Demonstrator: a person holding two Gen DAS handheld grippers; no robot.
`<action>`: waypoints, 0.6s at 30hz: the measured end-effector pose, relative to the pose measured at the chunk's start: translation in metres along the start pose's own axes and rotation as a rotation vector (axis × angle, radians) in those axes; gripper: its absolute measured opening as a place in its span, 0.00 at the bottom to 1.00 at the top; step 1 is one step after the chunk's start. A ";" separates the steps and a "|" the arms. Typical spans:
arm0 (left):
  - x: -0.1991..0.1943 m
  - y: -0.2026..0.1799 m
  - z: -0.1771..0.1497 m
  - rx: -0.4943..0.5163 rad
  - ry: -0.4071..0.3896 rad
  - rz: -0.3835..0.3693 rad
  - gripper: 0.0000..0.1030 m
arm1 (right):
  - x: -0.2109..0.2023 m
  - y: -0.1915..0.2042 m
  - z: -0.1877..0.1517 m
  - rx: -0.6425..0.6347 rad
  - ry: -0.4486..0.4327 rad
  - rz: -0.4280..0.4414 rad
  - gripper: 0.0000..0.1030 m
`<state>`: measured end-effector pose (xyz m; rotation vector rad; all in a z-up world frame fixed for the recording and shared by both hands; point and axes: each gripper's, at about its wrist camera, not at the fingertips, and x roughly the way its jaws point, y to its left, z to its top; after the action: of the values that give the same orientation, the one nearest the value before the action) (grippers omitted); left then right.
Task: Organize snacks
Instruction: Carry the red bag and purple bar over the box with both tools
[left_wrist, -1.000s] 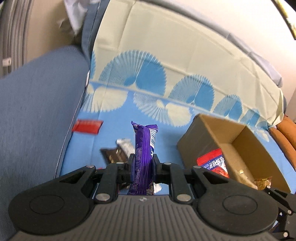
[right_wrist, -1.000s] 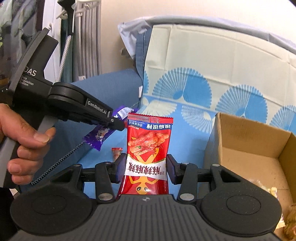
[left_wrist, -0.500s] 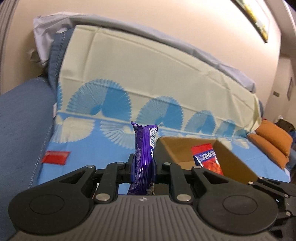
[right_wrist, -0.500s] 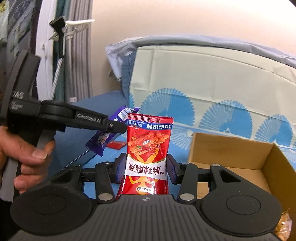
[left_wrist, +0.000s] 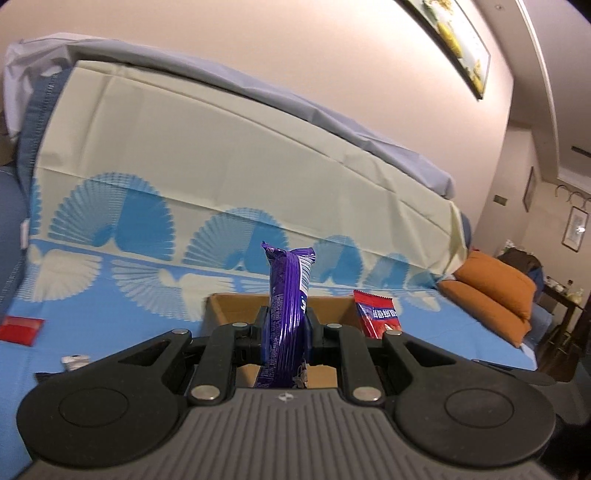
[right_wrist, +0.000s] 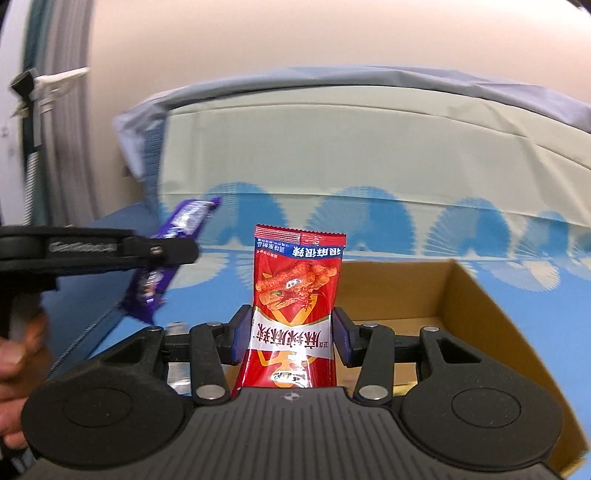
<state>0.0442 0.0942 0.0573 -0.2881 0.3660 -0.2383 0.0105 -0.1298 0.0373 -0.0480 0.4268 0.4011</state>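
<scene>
My left gripper (left_wrist: 286, 328) is shut on a purple snack bar (left_wrist: 286, 295) held upright, in front of an open cardboard box (left_wrist: 236, 306) on the sofa. My right gripper (right_wrist: 291, 338) is shut on a red snack packet (right_wrist: 295, 306), held over the near edge of the same box (right_wrist: 424, 291). The red packet also shows in the left wrist view (left_wrist: 376, 319), right of the bar. The left gripper with the purple bar (right_wrist: 166, 266) shows at the left of the right wrist view.
The sofa seat carries a blue-and-cream fan-patterned cover (left_wrist: 147, 280). A red packet (left_wrist: 20, 329) and a small silvery wrapper (left_wrist: 75, 362) lie on the seat at the left. Orange cushions (left_wrist: 495, 295) sit at the far right. A person's hand (right_wrist: 14, 362) holds the left gripper.
Both grippers have lifted and swung toward the box, each keeping its snack. The box now sits straight ahead of both, and the loose snacks have slid to the left of view.
</scene>
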 end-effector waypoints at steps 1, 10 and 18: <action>0.003 -0.005 -0.001 0.001 0.000 -0.010 0.18 | 0.000 -0.006 0.000 0.010 -0.002 -0.023 0.46; 0.026 -0.042 -0.016 0.063 0.031 -0.081 0.18 | 0.006 -0.055 -0.012 0.101 0.031 -0.174 0.46; 0.034 -0.052 -0.026 0.099 0.048 -0.089 0.18 | 0.004 -0.067 -0.014 0.125 0.025 -0.201 0.46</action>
<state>0.0561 0.0302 0.0399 -0.2013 0.3883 -0.3506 0.0343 -0.1916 0.0200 0.0253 0.4657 0.1757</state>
